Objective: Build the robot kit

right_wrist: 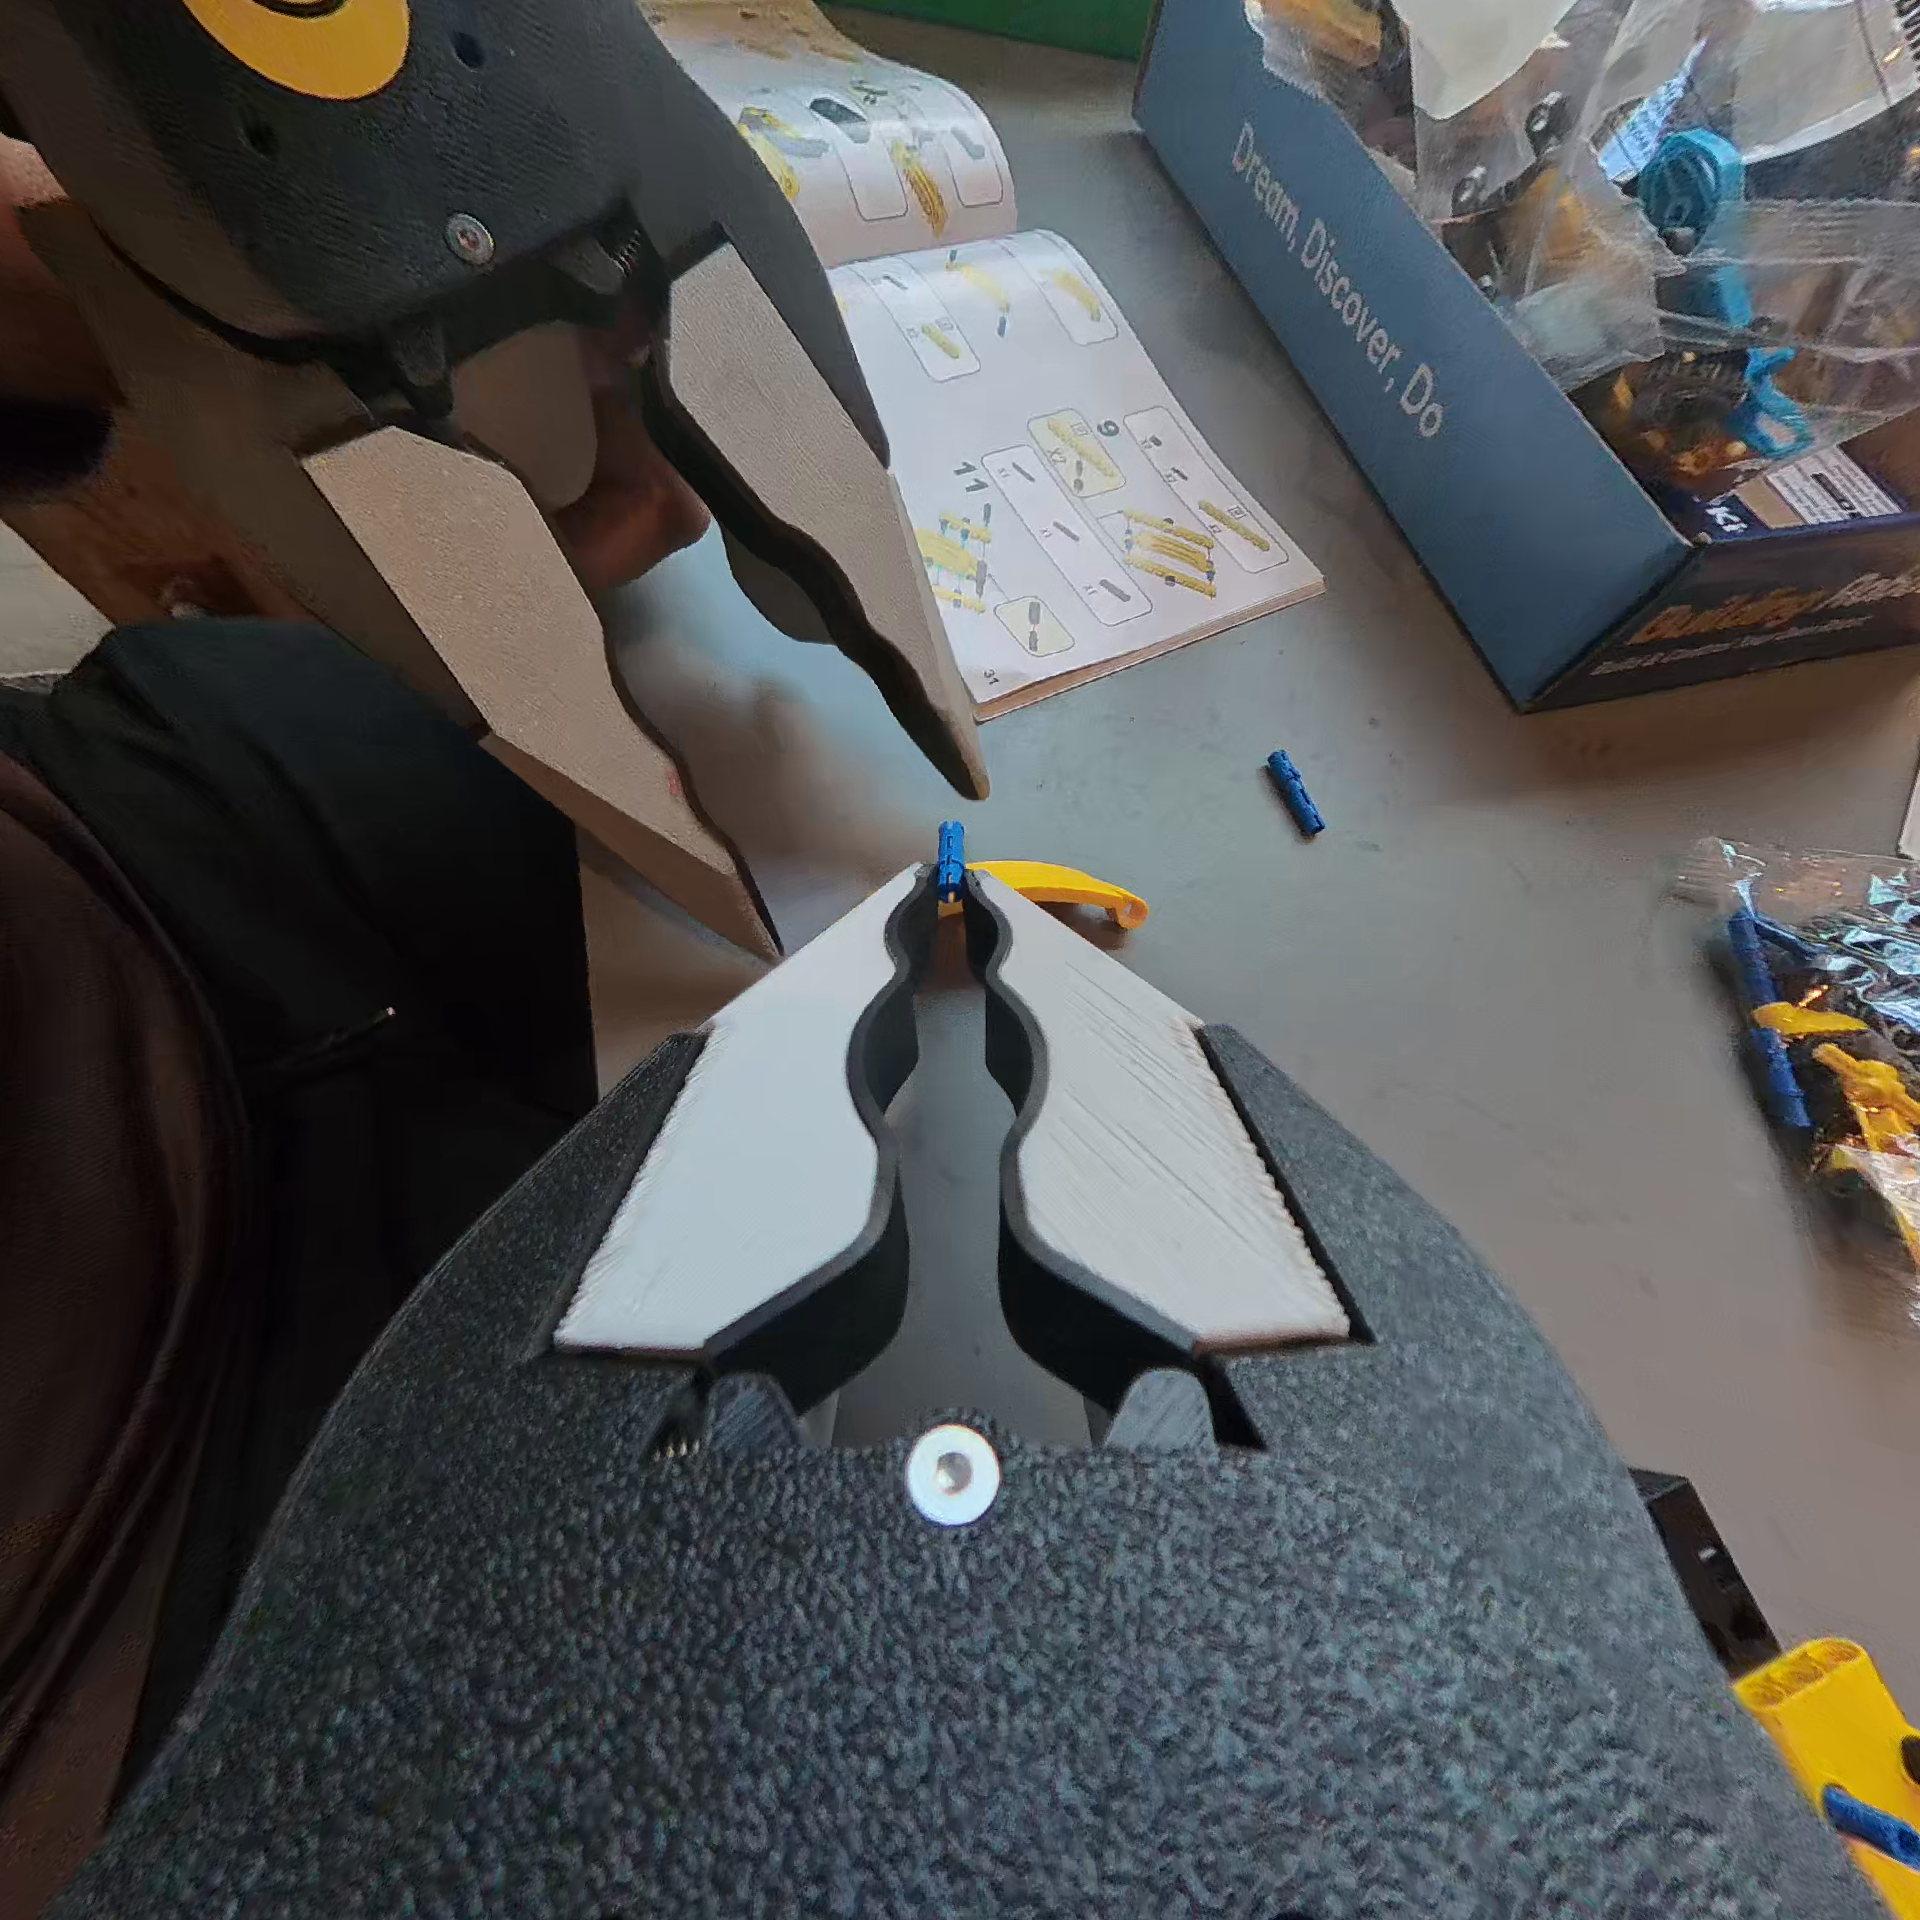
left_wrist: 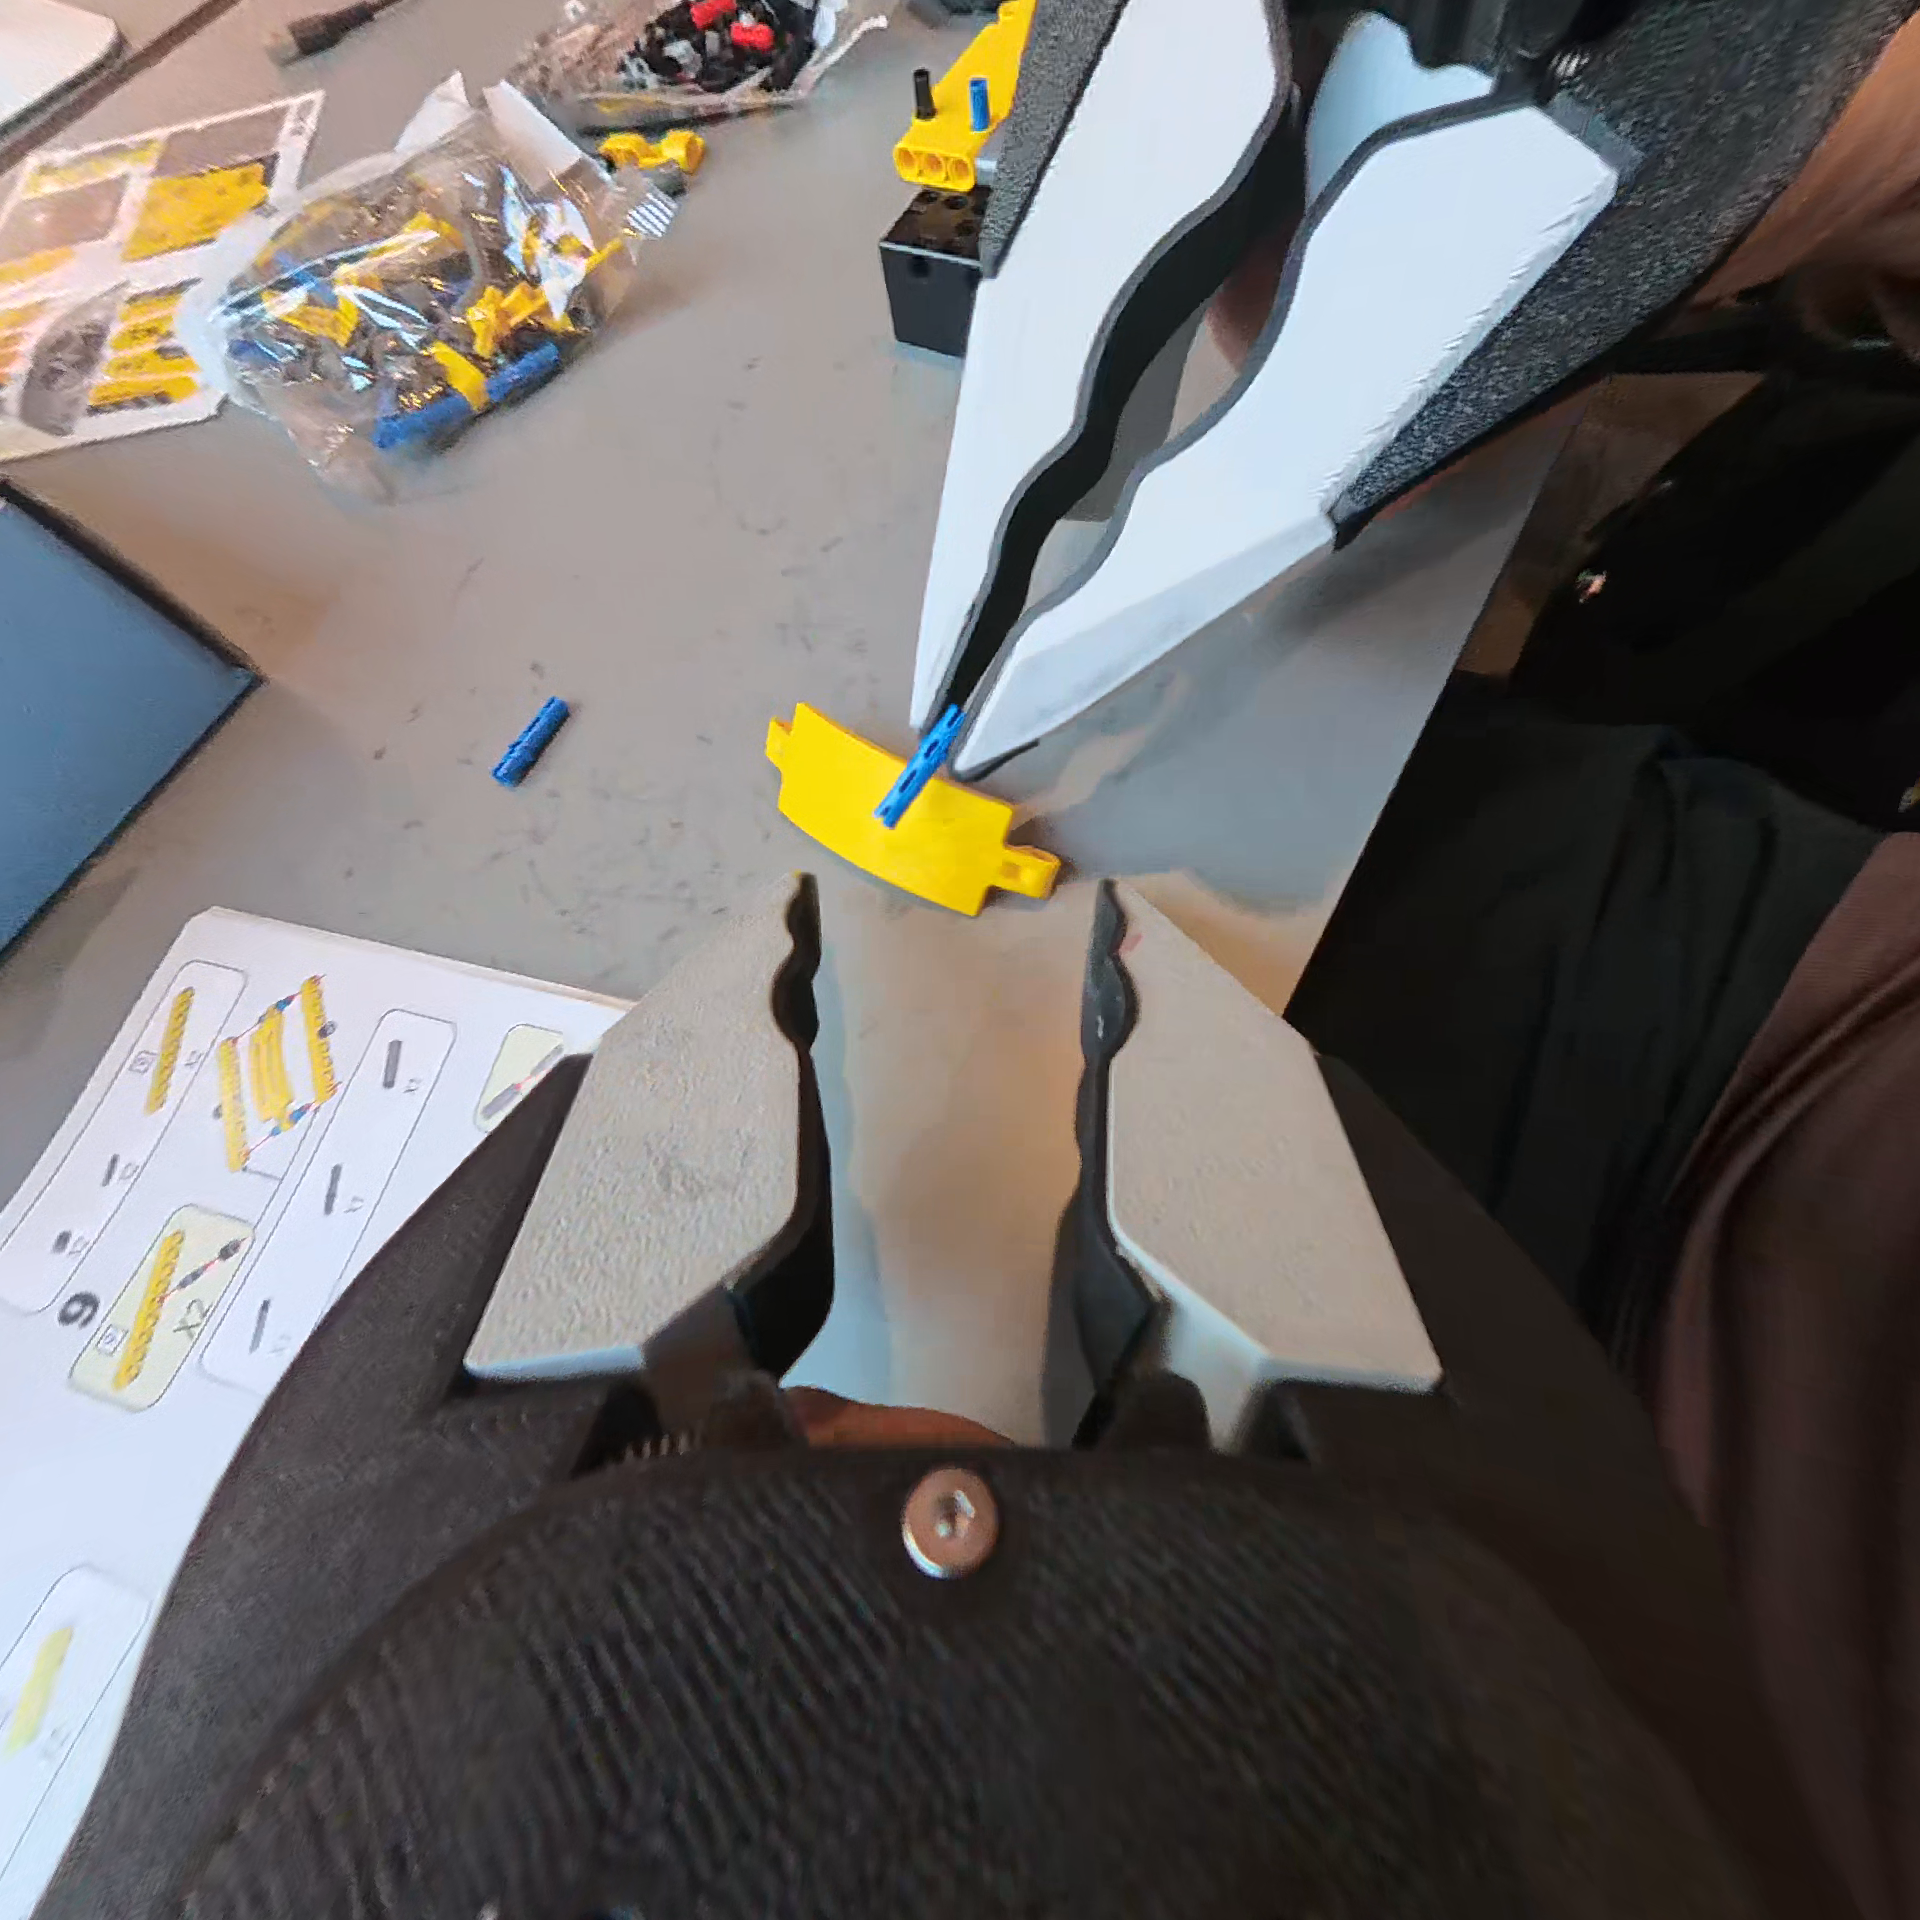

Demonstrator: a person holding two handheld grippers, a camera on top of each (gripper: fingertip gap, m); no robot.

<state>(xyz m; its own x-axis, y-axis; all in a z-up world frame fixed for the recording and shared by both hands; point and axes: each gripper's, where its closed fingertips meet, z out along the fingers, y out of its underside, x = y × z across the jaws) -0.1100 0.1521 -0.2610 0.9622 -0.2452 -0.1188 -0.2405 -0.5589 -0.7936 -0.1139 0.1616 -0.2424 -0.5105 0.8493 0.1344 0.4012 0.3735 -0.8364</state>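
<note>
Right tool (right_wrist: 951, 883) pinching blue pin (right_wrist: 950, 860), blue box (right_wrist: 1455, 416) holding bagged parts (right_wrist: 1662, 208)

- Curved yellow panel (right_wrist: 1070, 888): mostly hidden behind the right gripper (right_wrist: 948, 883) fingertips in the right wrist view
- Blue pin (left_wrist: 920, 774): upper end concealed between the pinching tips
- Blue box (left_wrist: 94, 717): cut off by the left edge
- Bag of parts (right_wrist: 1829, 1049): cropped at right, contents blurred
- Instruction booklet (left_wrist: 270, 1122): partly covered by the left gripper (left_wrist: 951, 894)
</note>
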